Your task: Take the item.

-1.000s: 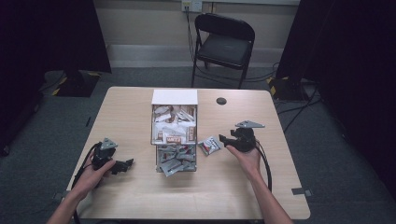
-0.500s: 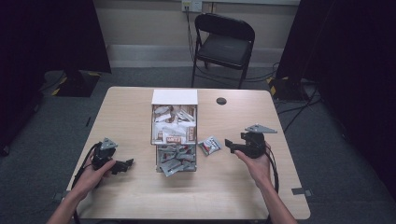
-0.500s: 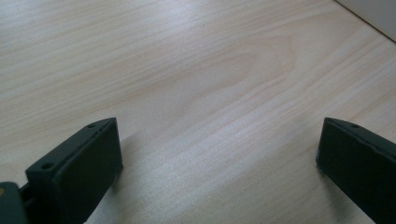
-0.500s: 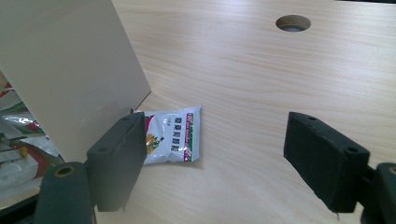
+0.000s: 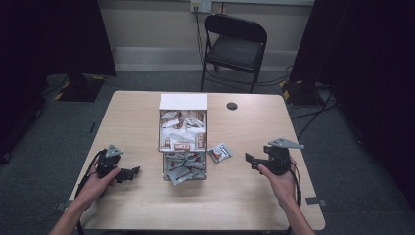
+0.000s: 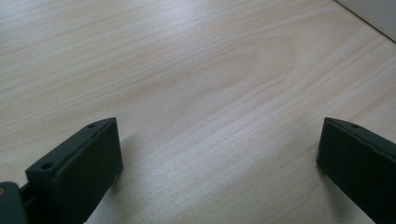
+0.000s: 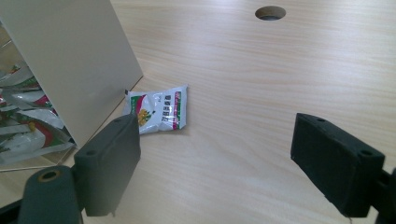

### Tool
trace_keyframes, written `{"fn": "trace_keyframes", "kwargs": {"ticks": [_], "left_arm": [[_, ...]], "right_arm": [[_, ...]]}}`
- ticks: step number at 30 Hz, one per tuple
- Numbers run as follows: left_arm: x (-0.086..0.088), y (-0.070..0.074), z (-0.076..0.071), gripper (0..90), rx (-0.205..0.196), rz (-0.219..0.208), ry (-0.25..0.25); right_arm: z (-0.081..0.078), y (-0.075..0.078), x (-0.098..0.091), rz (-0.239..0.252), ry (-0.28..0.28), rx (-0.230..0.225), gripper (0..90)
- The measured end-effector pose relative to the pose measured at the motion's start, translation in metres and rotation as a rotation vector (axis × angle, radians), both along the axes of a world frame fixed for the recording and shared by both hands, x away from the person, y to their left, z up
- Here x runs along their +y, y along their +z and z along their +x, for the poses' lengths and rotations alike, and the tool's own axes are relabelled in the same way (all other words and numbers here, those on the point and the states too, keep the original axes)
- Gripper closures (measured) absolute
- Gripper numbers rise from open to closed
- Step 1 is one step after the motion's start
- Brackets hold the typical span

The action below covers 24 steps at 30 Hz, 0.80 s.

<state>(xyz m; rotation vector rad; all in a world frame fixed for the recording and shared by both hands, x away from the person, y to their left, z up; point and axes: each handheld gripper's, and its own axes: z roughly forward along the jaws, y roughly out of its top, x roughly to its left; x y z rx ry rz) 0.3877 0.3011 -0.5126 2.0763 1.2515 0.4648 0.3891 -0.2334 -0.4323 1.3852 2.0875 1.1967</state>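
Handling the sachet [image 7: 158, 109] lying flat on the table [image 5: 244, 196]
Light, limp, slippery foil: pinch one edge. Right tongs [image 7: 215, 163], just opening, and left tongs [image 6: 217, 163] gape empty.

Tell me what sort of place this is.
Probably a recording room or lab: a bare wooden table on grey carpet, dark curtains at both sides, a folding chair, cables taped to the floor.

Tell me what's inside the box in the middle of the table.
The box holds many small white-and-red sachets, heaped in both tiers. Whatever lies beneath the top layer is covered.
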Motion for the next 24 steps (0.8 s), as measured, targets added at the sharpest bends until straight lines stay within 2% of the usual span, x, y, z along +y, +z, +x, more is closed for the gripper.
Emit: {"fn": "trace_keyframes", "kwargs": {"ticks": [5,10,15,19,21,23,24], "left_arm": [[0.000,0.000,0.000,0.0,0.000,0.000,0.000],[0.000,0.000,0.000,0.0,0.000,-0.001,0.001],[0.000,0.000,0.000,0.0,0.000,0.000,0.000],[0.000,0.000,0.000,0.0,0.000,0.000,0.000],[0.000,0.000,0.000,0.0,0.000,0.000,0.000],[0.000,0.000,0.000,0.0,0.000,0.000,0.000],[0.000,0.000,0.000,0.0,0.000,0.000,0.000]], "right_arm": [[-0.009,0.003,-0.012,-0.003,-0.027,-0.002,15.3],[-0.017,-0.001,-0.024,-0.022,-0.057,0.010,15.5],[-0.024,-0.008,-0.036,-0.051,-0.085,0.040,15.9],[-0.029,-0.021,-0.046,-0.066,-0.110,0.077,16.0],[-0.030,-0.034,-0.049,-0.096,-0.128,0.102,16.3],[-0.030,-0.044,-0.051,-0.150,-0.137,0.126,18.3],[-0.030,-0.046,-0.052,-0.152,-0.139,0.135,17.8]]}}
